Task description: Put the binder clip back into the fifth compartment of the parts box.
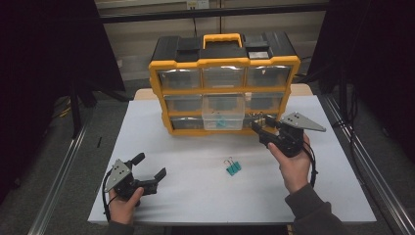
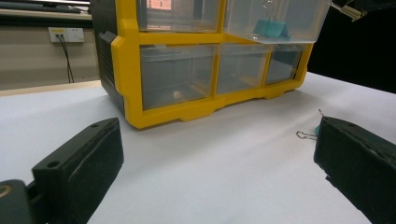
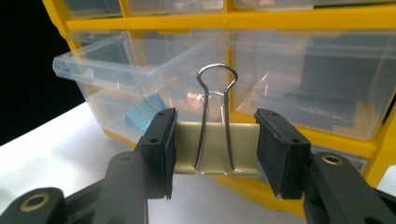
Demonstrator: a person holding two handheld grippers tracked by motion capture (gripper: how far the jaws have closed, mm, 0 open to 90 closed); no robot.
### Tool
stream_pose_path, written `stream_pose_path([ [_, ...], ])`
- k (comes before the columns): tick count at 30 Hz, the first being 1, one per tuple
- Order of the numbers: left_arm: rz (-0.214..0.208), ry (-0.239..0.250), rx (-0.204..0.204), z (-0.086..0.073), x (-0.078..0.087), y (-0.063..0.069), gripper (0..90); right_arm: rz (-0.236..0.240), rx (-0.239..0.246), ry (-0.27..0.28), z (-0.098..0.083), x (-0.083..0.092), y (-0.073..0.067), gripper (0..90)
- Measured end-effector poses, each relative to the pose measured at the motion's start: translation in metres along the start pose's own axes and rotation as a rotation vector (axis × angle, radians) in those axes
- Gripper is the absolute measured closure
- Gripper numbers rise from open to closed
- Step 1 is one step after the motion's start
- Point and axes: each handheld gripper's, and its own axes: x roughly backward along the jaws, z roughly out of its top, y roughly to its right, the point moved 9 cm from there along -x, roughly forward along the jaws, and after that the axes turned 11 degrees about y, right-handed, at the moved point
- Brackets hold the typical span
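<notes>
The right gripper (image 3: 215,154) clamps a gold binder clip (image 3: 217,147) by its two ends, just in front of the yellow drawer cabinet (image 1: 224,62), beside the pulled-out clear drawer (image 1: 223,113). The clip's long axis runs level from pad to pad, and its wire handles (image 3: 216,100) point straight up. The risk, as I judge it: the pads only pinch the smooth ends, so a tilt over the drawer could let the clip swivel or slip, and those raised handles could catch the drawer rim. The left gripper (image 1: 147,169) rests low on the table with jaws wide apart, holding nothing; a teal clip (image 1: 233,167) lies on the white tabletop (image 1: 195,196) between the hands.
</notes>
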Motion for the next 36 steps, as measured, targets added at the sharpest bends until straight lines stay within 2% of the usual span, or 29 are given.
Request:
stream_pose_path([
  [18, 0.001, 0.002, 0.002, 0.0, 0.0, 0.0, 1.5, -0.007, 0.016, 0.05, 0.037, -0.005, 0.001, 50.0],
  [30, 0.0, 0.002, 0.001, 0.0, 0.0, 0.0, 1.6, 0.003, 0.037, 0.078, 0.059, -0.016, -0.009, 50.0],
  [36, 0.001, 0.0, 0.0, 0.0, 0.0, -0.001, 1.5, 0.018, 0.044, 0.078, 0.063, -0.023, -0.016, 50.0],
])
